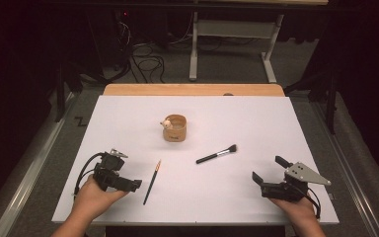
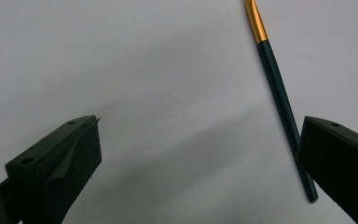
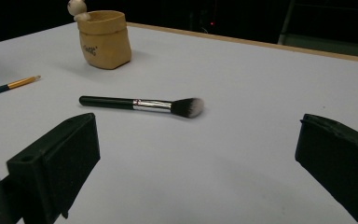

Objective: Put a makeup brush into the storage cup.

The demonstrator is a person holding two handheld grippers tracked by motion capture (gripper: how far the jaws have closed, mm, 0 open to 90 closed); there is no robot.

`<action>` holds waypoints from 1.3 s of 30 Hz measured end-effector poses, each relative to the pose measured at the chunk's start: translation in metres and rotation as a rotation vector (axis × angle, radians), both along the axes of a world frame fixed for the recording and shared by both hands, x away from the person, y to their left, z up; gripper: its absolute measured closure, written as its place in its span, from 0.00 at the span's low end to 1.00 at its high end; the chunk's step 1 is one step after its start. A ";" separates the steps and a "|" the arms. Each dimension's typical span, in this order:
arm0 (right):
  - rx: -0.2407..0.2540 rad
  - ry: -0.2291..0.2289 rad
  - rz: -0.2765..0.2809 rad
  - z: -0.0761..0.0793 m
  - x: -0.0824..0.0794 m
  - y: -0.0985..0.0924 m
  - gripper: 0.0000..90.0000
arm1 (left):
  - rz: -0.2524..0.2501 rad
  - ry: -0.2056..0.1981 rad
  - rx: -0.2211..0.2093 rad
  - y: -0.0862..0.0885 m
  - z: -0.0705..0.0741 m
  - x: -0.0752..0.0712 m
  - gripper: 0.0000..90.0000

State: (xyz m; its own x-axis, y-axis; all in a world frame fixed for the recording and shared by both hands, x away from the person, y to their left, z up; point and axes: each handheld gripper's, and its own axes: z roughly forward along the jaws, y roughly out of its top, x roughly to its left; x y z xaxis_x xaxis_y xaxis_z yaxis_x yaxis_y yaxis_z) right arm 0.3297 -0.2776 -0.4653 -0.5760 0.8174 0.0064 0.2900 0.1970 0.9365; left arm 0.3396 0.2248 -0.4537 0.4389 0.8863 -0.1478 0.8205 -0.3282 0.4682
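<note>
Two hand-held grippers, both wide open, hold nothing: left hand-held gripper (image 1: 137,184) just beside the thin brush (image 1: 152,182); right hand-held gripper (image 1: 268,168) near the makeup brush (image 1: 216,154). Cup (image 1: 175,128) stands farther back on the desk (image 1: 256,118).

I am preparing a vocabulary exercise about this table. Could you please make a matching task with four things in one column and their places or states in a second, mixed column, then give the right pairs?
Things:
1. thin brush
2. makeup brush
3. beige holder
4. right claw

Places or states:
A. stands upright, farthest from the person
B. lies right of the middle, fluffy head
C. open, holds nothing
D. lies beside the left claw

Pairs: 1-D, 2-B, 3-A, 4-C
</note>
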 end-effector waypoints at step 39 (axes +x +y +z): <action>0.000 -0.005 -0.006 0.001 -0.001 0.000 0.01 | -0.048 0.075 0.010 -0.037 0.002 0.008 0.07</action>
